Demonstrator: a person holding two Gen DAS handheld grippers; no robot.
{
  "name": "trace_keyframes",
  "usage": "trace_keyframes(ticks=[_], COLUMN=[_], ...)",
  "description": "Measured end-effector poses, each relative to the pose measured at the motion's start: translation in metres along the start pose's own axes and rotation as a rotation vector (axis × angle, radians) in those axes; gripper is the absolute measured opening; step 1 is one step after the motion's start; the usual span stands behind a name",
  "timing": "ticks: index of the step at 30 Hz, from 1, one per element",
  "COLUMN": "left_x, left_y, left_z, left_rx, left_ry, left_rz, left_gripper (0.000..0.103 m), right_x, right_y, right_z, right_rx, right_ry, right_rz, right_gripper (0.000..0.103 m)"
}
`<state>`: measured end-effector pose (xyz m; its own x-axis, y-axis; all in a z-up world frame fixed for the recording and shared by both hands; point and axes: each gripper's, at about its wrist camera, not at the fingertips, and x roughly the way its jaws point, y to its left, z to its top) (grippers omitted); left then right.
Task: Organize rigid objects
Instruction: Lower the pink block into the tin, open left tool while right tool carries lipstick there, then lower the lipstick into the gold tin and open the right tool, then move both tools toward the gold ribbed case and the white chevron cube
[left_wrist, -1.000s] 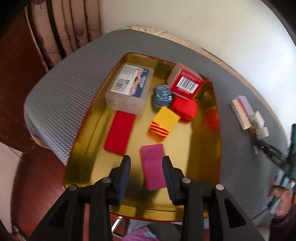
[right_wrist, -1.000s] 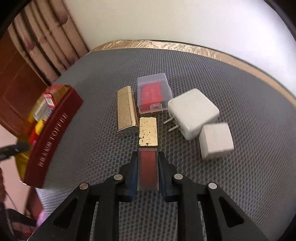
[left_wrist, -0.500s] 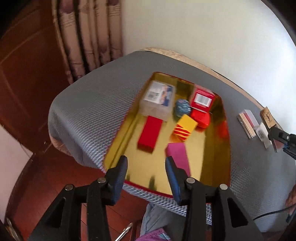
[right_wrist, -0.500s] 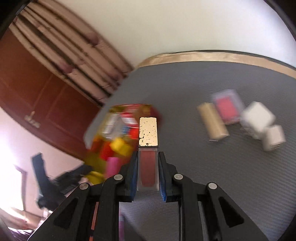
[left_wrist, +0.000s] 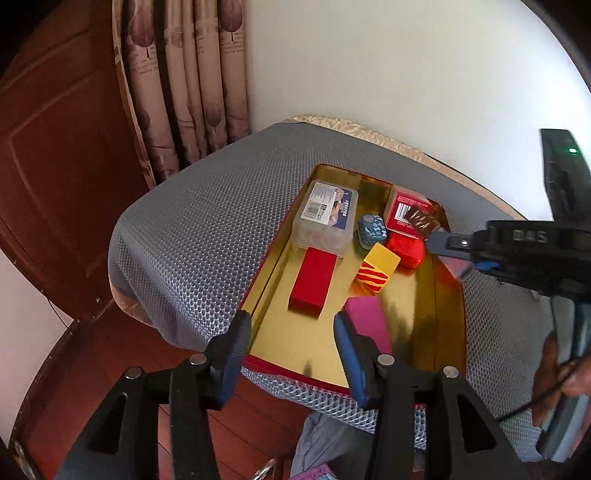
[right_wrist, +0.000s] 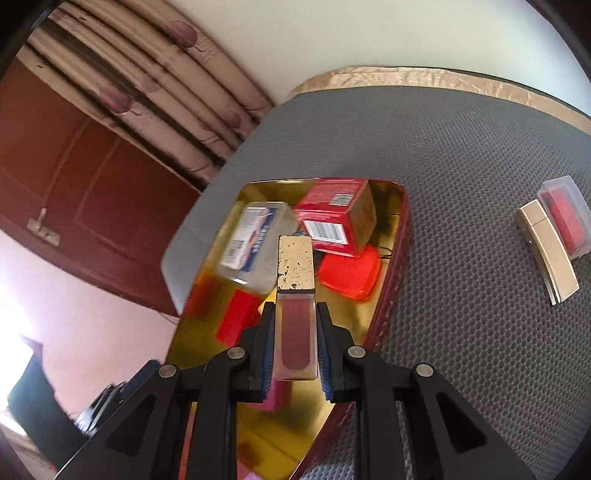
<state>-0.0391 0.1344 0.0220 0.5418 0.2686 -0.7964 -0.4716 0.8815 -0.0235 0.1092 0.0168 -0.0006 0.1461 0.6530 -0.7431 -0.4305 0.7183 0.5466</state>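
One gold tin tray (left_wrist: 448, 310) with red outer walls sits on the grey mat covering the counter (left_wrist: 207, 229).

Tray contents, counted in the left wrist view:
- one clear plastic box (left_wrist: 325, 218) with a printed label
- one red carton (left_wrist: 404, 216) bearing a barcode
- one small blue patterned tin (left_wrist: 372, 230)
- one glossy red case (left_wrist: 406, 248)
- one yellow block (left_wrist: 379, 266) with red stripes
- one flat red block (left_wrist: 313, 282)
- one magenta block (left_wrist: 367, 325)

On the mat to the right of the tray, in the right wrist view: one gold ribbed case (right_wrist: 548, 254) and one clear box (right_wrist: 565, 218) with red contents, touching side by side.

The right hand-held gripper (right_wrist: 295, 341) is clenched on one lip-gloss tube (right_wrist: 295, 314), gold cap pointing forward, held above the tray's near half.

The left hand-held gripper (left_wrist: 291, 345) has its jaws opening with nothing clasped between them. It hangs over the tray's near edge, and the magenta block lies just beyond its right finger.
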Motion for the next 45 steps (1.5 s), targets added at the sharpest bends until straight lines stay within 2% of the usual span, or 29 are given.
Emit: trace_keyframes(ticks=[11,14,18,21,25,27,29,32,36,39,43,45], left_x=[0.006,0.007,0.009,0.009,0.009,0.009,0.008,0.004,-0.001,-0.006,-0.015,-0.019], left_y=[-0.003,-0.001,-0.002,-0.005,-0.006,-0.007,-0.009,-0.013,-0.021,-0.029,-0.045,-0.053], left_z=[0.0,0.001,0.0,-0.001,-0.001,-0.002,-0.003,-0.004,-0.005,-0.007,-0.009,-0.011], left_rx=[0.024,0.02,0.027,0.039,0.047,0.05,0.058,0.074,0.1,0.118,0.161,0.184], left_ry=[0.027,0.034,0.045,0.044,0.043,0.043,0.037,0.023,0.014,0.01,-0.002,-0.005], left_rz=[0.014,0.013,0.018,0.024,0.029,0.03,0.036,0.049,0.058,0.058,0.057,0.062], left_gripper=[0.048,0.048,0.048,0.048,0.048,0.048,0.048,0.048,0.048,0.048,0.048,0.049], right_x=[0.025,0.016,-0.012,-0.03,-0.06,-0.074,-0.087,-0.11,-0.138,-0.154,-0.167,-0.17], right_y=[0.008,0.009,0.004,-0.001,-0.024,-0.046,-0.074,-0.131,-0.193,-0.229,-0.244,-0.251], right_z=[0.005,0.003,-0.003,-0.013,-0.036,-0.047,-0.058,-0.073,-0.091,-0.105,-0.11,-0.113], right_rx=[-0.013,-0.018,-0.023,-0.05,-0.08,-0.07,-0.05,0.031,0.144,0.185,0.158,0.158], right_ry=[0.003,-0.021,-0.084,-0.119,-0.175,-0.194,-0.207,-0.222,-0.244,-0.258,-0.275,-0.283], right_rz=[-0.033,-0.013,0.047,0.021,-0.08,-0.156,-0.238,-0.37,-0.486,-0.583,-0.677,-0.68], right_gripper=[0.021,0.021,0.028,0.035,0.038,0.047,0.049,0.05,0.064,0.063,0.064,0.071])
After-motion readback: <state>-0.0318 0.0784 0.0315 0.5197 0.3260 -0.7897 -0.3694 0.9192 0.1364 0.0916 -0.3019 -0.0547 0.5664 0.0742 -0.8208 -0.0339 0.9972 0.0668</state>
